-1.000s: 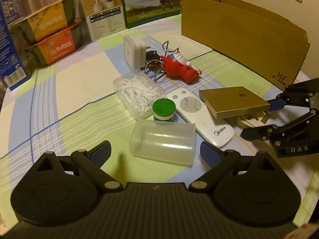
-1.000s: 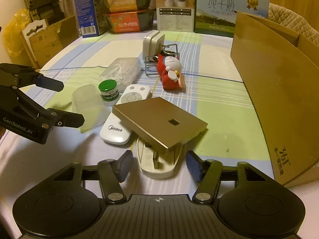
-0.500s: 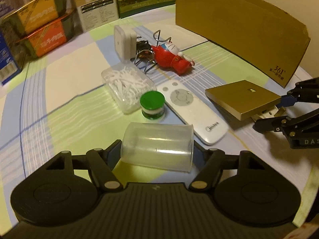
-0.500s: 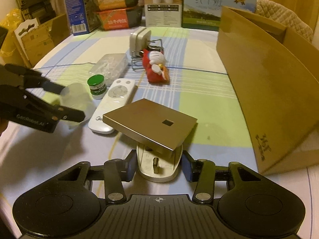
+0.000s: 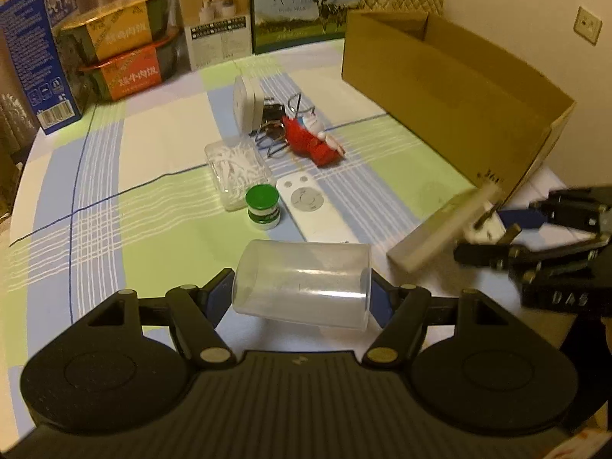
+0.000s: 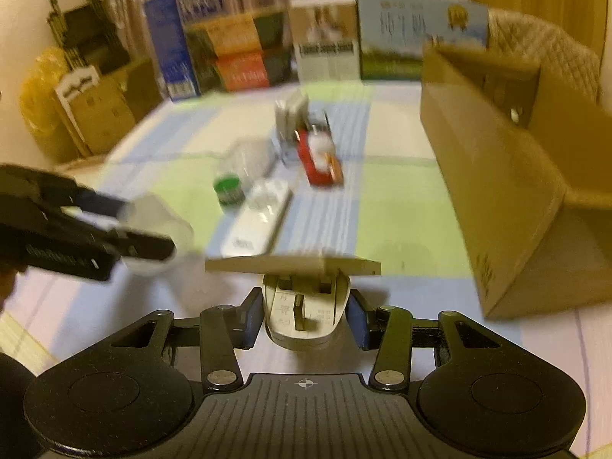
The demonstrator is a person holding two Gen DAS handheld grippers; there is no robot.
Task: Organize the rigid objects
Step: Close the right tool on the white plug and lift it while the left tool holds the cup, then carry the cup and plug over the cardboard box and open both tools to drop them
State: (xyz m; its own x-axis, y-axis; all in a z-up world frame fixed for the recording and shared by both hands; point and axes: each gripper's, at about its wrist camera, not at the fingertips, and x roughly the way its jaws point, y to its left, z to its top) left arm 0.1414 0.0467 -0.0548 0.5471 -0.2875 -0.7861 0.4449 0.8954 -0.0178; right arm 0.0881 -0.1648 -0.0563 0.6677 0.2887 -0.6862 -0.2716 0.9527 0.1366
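My left gripper (image 5: pixel 302 293) is shut on a clear plastic cup (image 5: pixel 302 285) lying sideways between its fingers, held just above the table. My right gripper (image 6: pixel 305 315) is shut on a white plug adapter (image 6: pixel 306 311) with a flat gold square box (image 6: pixel 294 266) resting on top of it. In the left wrist view the gold box (image 5: pixel 440 229) tilts up at the right, with the right gripper (image 5: pixel 493 235) behind it. The open cardboard box (image 5: pixel 451 88) stands at the right.
On the checked tablecloth (image 5: pixel 160 206) lie a white remote (image 5: pixel 310 206), a green-capped jar (image 5: pixel 262 206), a clear box of white sticks (image 5: pixel 237 166), a red toy (image 5: pixel 313 141), a wire rack and a white charger (image 5: pixel 246 103). Cartons line the far edge.
Both grippers closed: the left on the clear cup, the right on the plug adapter. Both have lifted; the gold box now tilts up with the adapter. The right view is motion-blurred.
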